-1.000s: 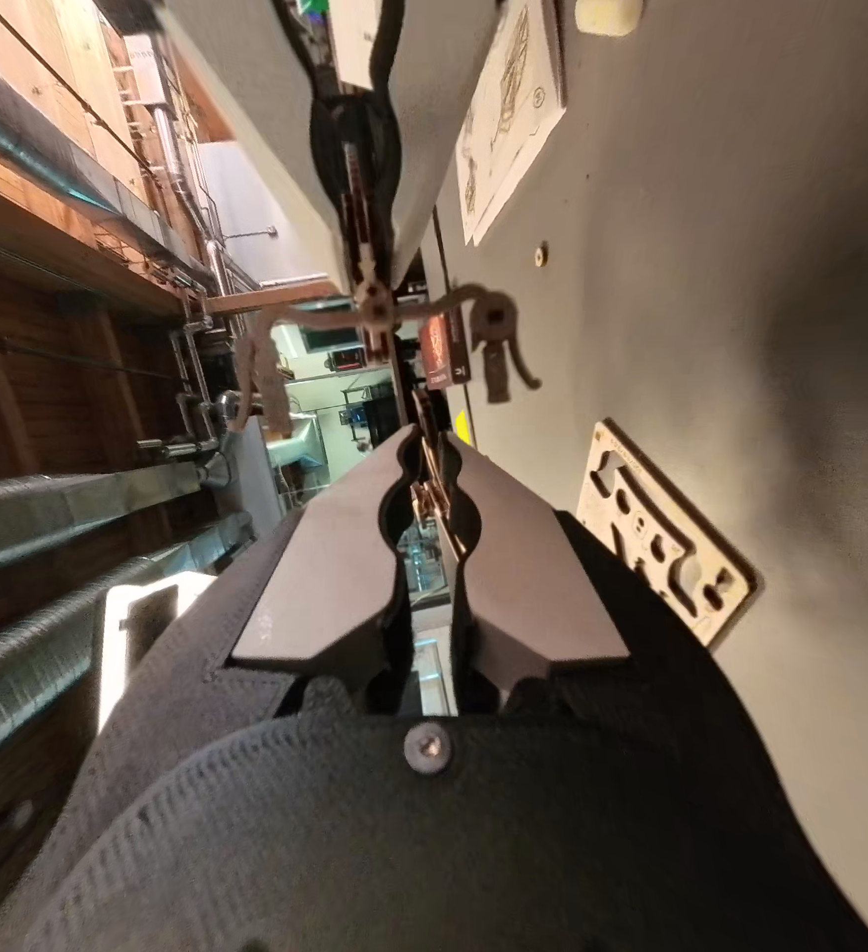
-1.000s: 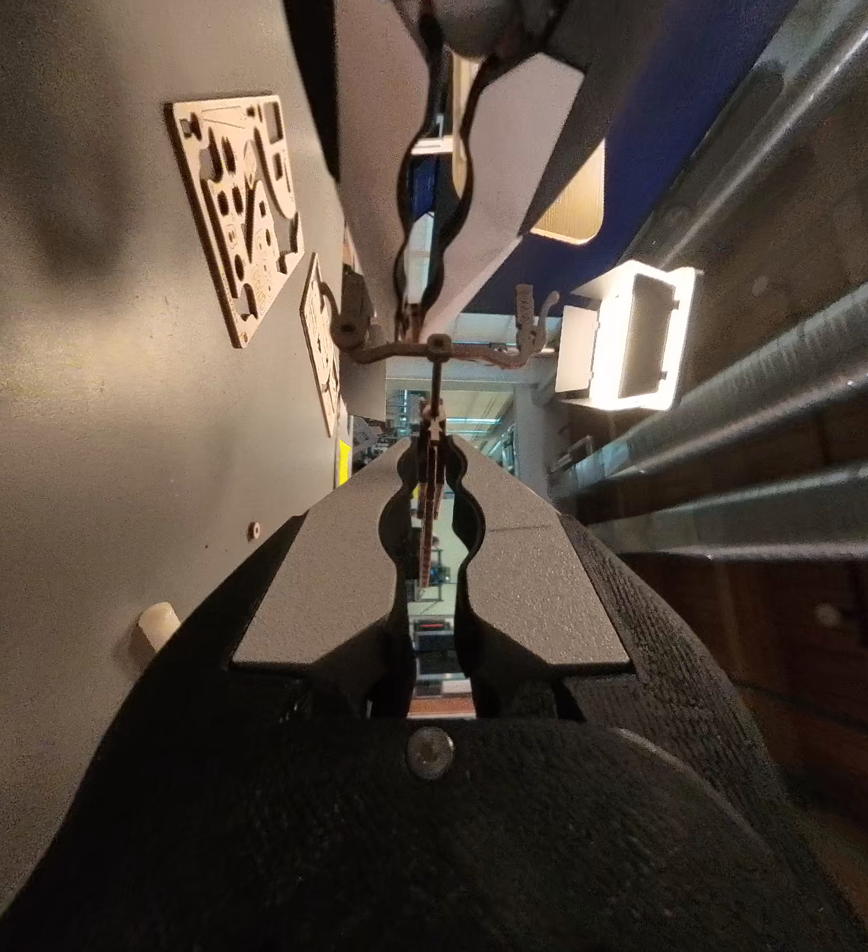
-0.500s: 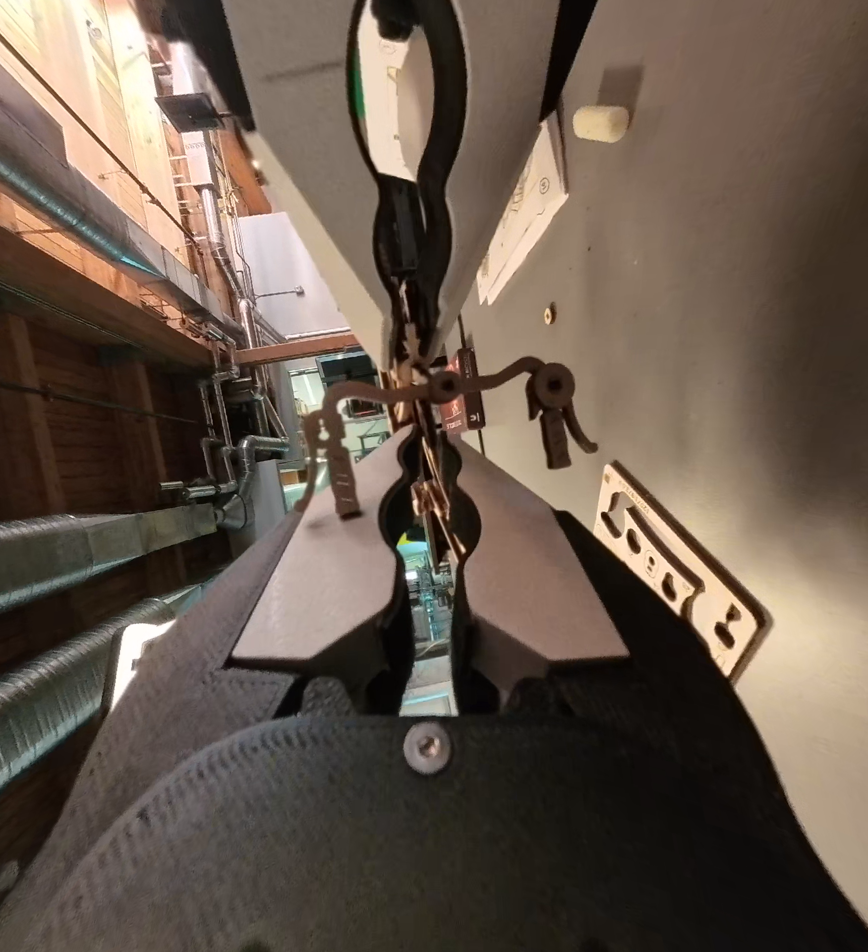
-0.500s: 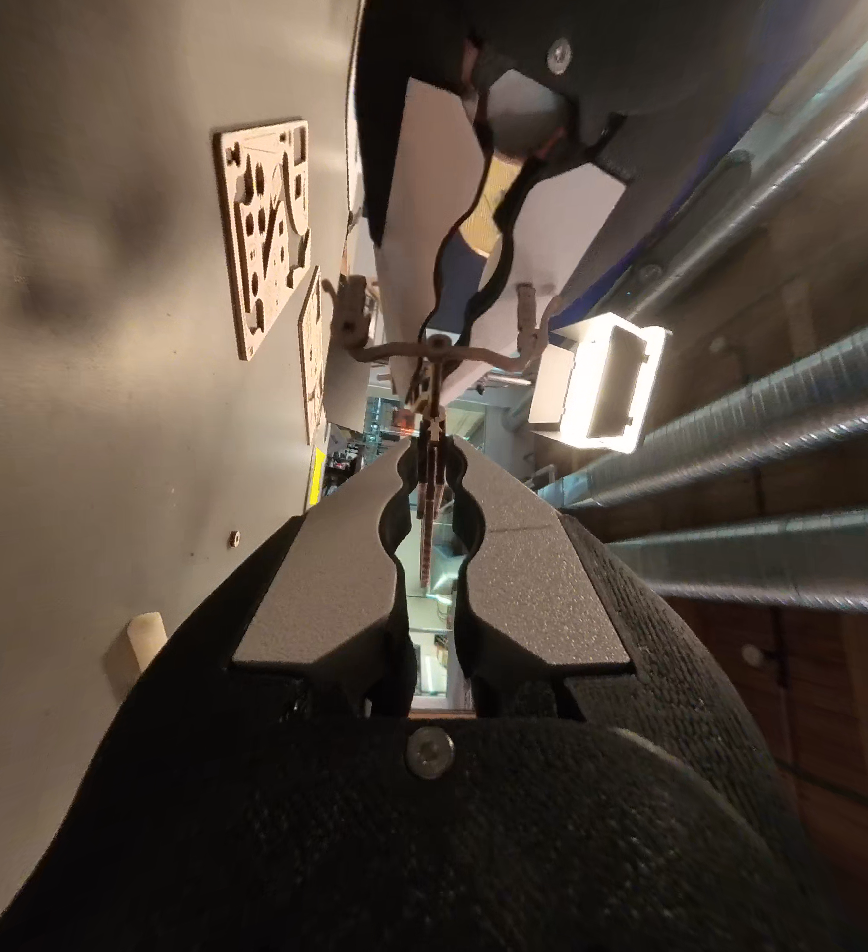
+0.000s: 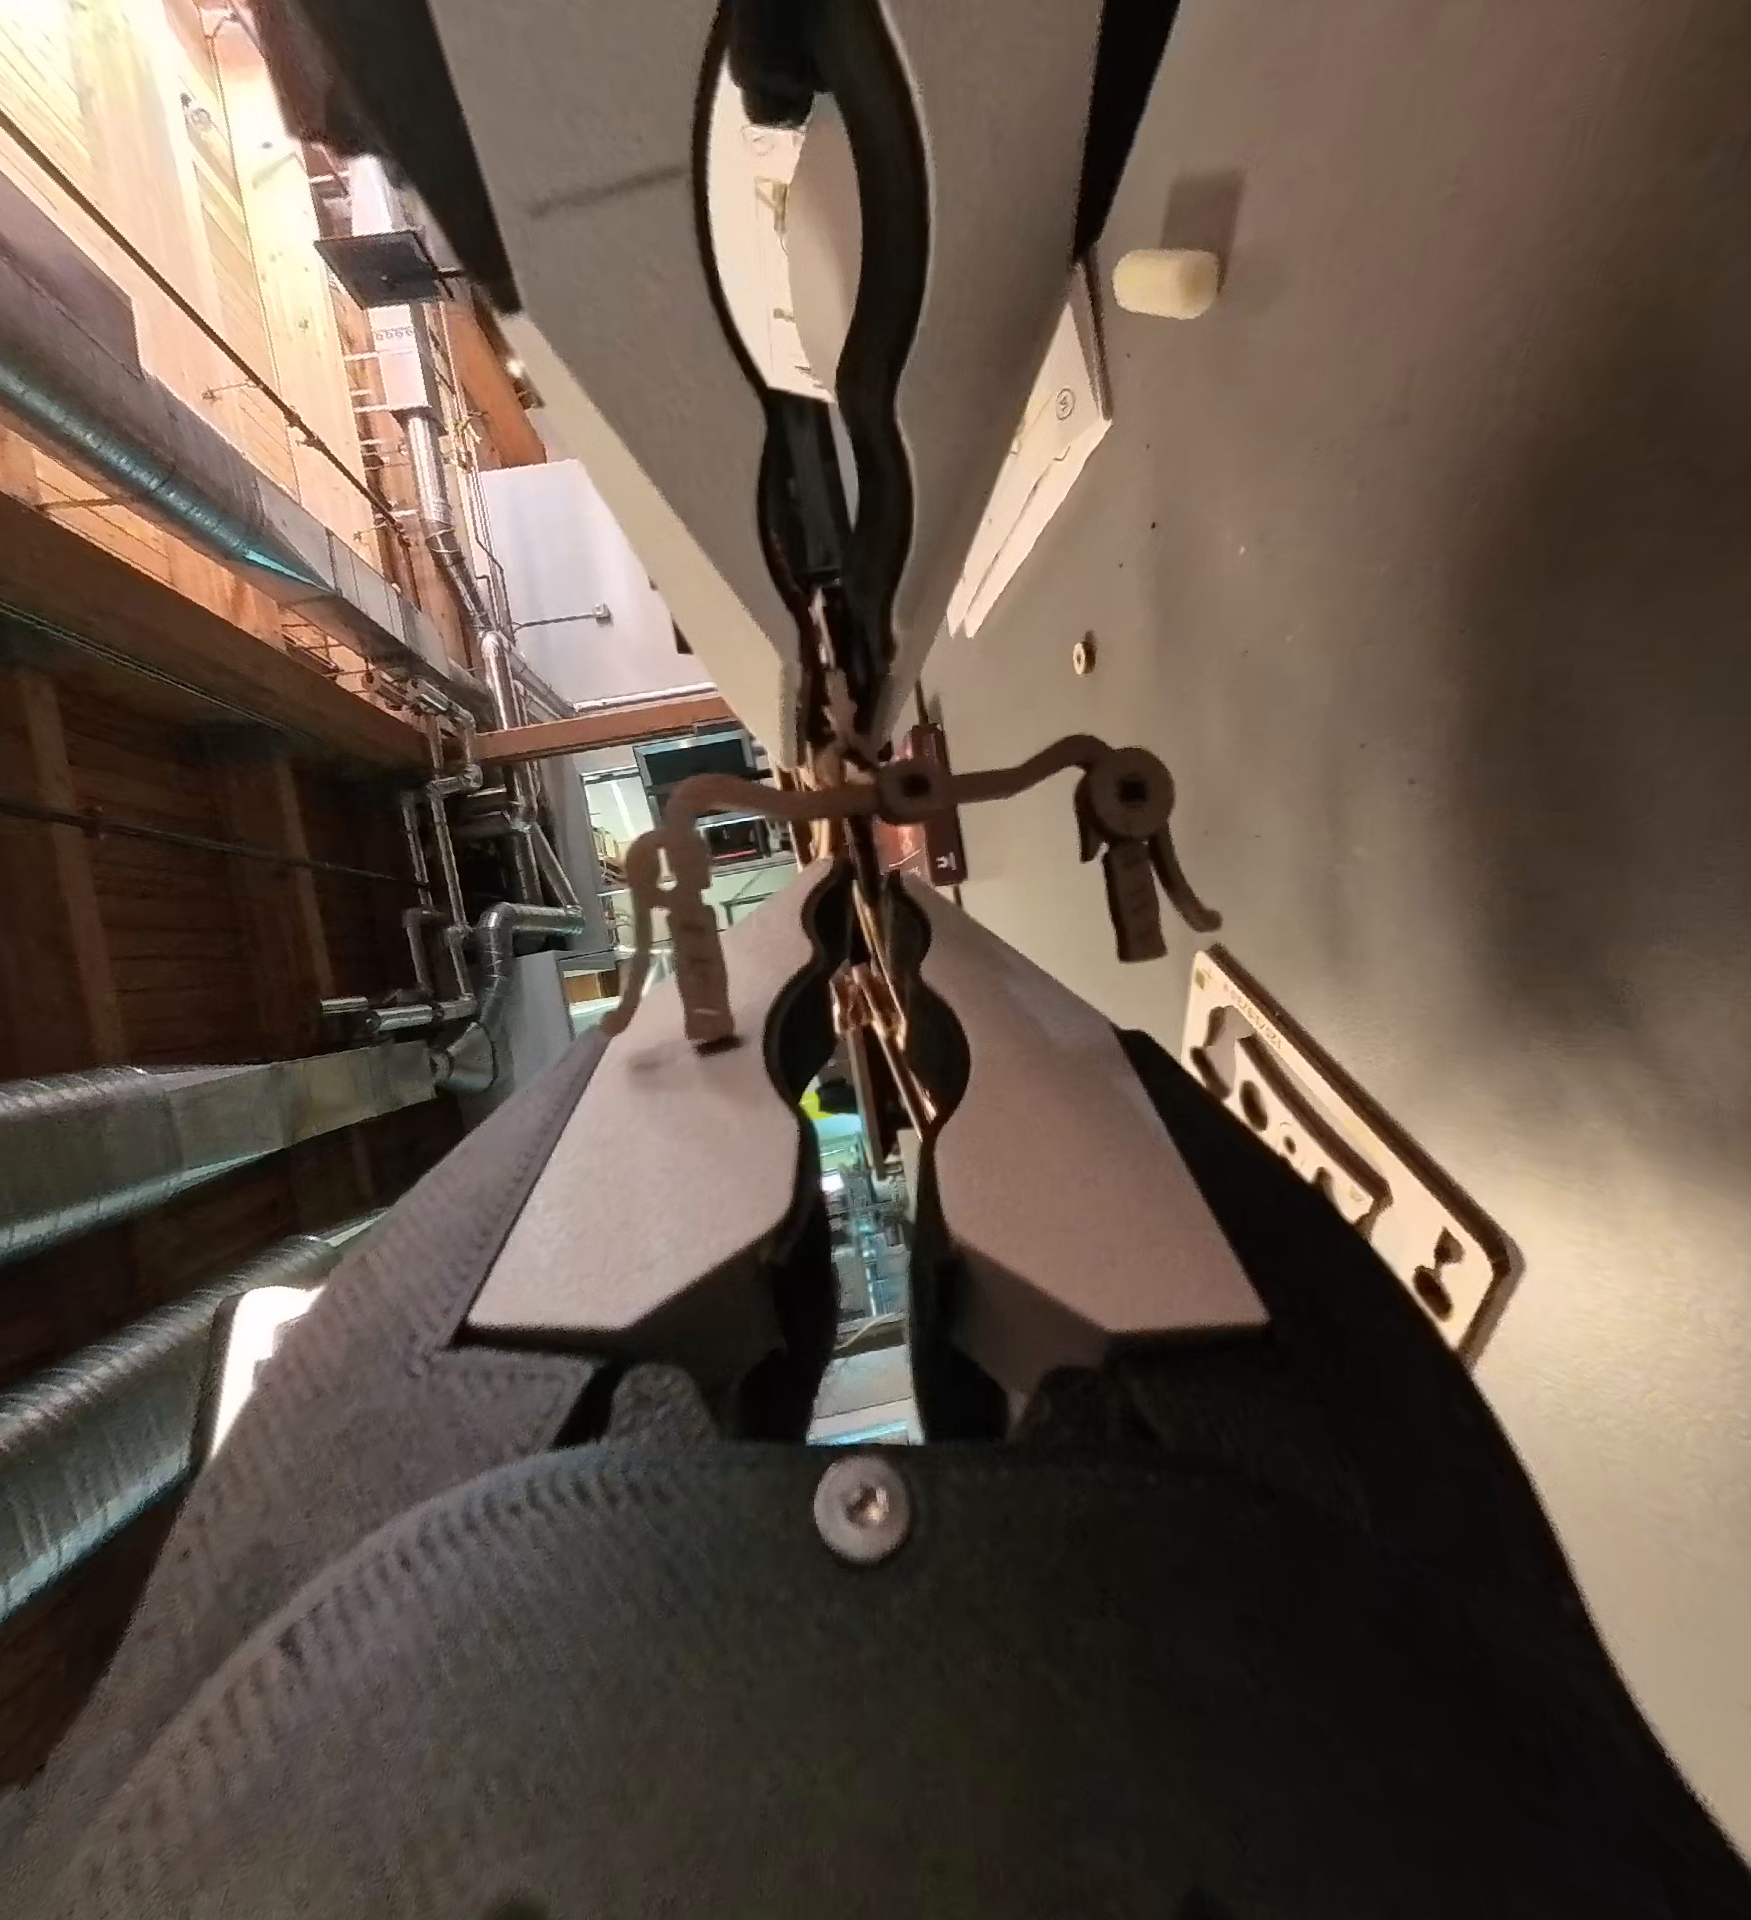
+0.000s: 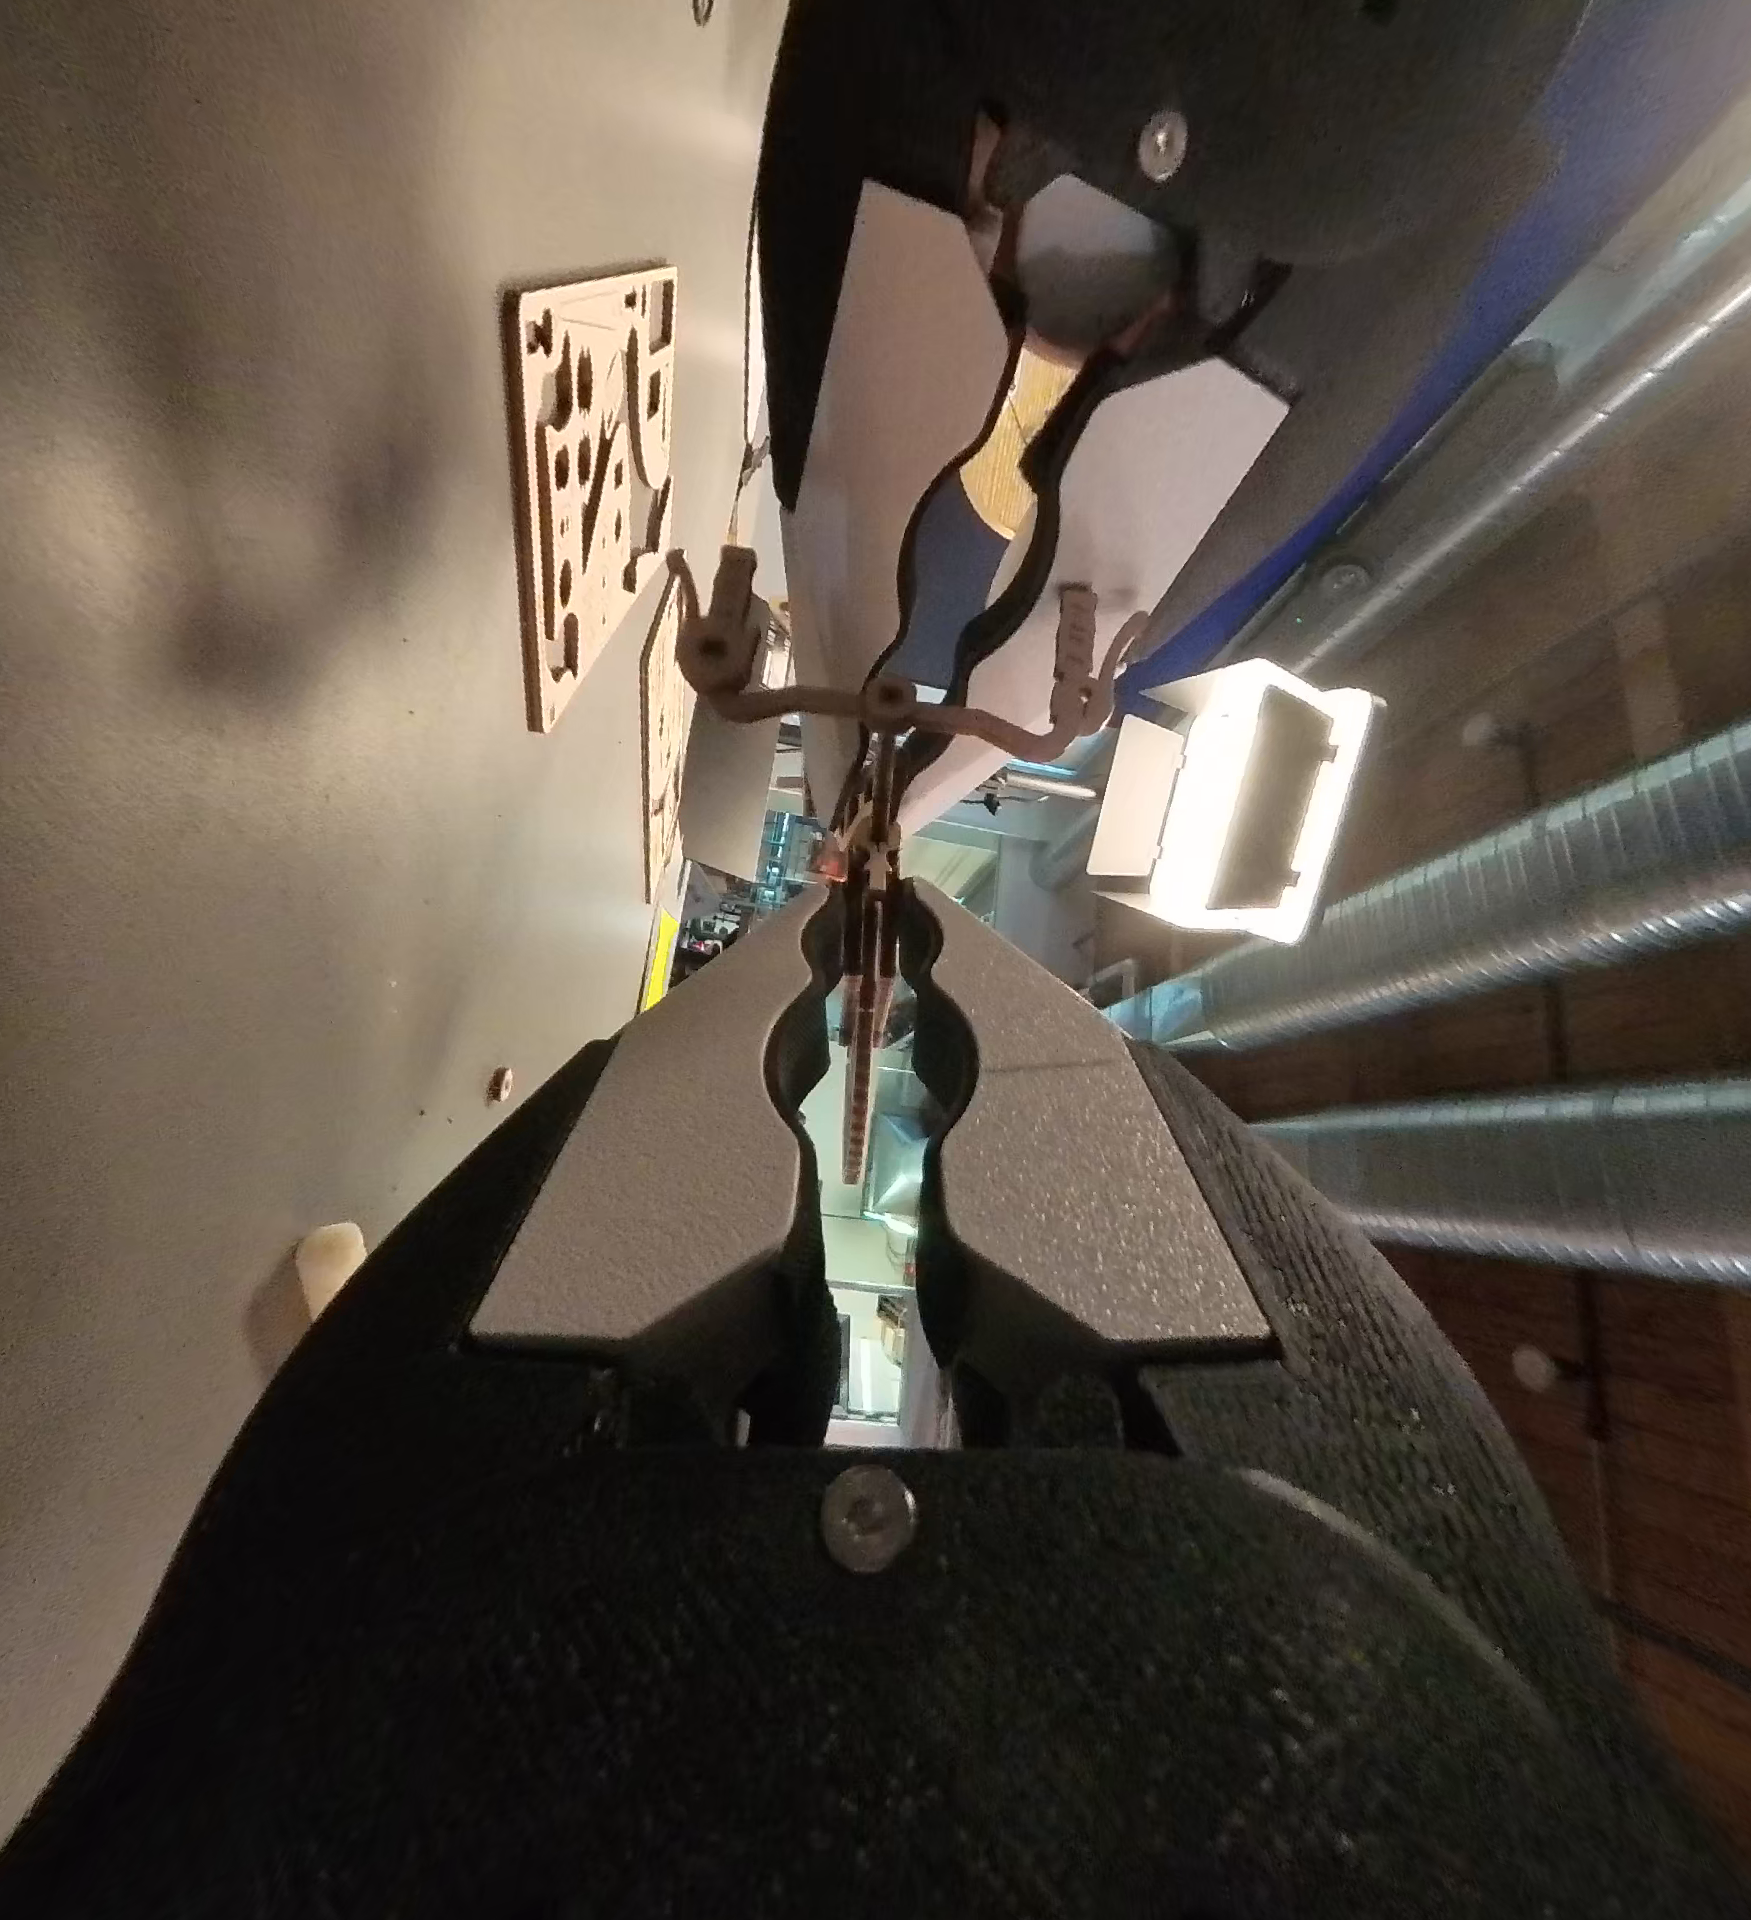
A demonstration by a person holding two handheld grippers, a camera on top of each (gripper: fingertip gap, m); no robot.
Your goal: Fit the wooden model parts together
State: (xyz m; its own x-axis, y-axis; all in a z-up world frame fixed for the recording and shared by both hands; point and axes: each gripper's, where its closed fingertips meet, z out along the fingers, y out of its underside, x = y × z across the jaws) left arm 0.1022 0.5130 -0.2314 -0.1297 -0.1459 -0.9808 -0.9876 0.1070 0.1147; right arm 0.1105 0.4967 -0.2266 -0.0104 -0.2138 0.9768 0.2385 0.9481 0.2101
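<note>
Both grippers are turned on their side and face each other tip to tip above the grey table (image 5: 1473, 623). My left gripper (image 5: 863, 883) is shut on a thin flat wooden part (image 5: 876, 1023). My right gripper (image 6: 871, 896) is shut on a flat wooden stem (image 6: 866, 1039) that ends in a dark handlebar piece (image 6: 886, 701) with a grip at each end. In the left wrist view the handlebar piece (image 5: 912, 795) lies just ahead of my left fingertips, with the right gripper (image 5: 845, 717) reaching in from the top. The joint between the two parts is hidden.
Wooden cut-out sheets lie on the table (image 5: 1338, 1143) (image 6: 590, 488). A paper sheet (image 5: 1037, 468), a small white cylinder (image 5: 1162, 281) (image 6: 325, 1262) and a tiny round piece (image 5: 1087, 652) also lie there. Metal ducts (image 6: 1525, 935) and a lit lamp (image 6: 1245, 800) are on the far side.
The two grippers have moved closer together. The handlebar piece has come from well ahead of my left fingertips to right at them.
</note>
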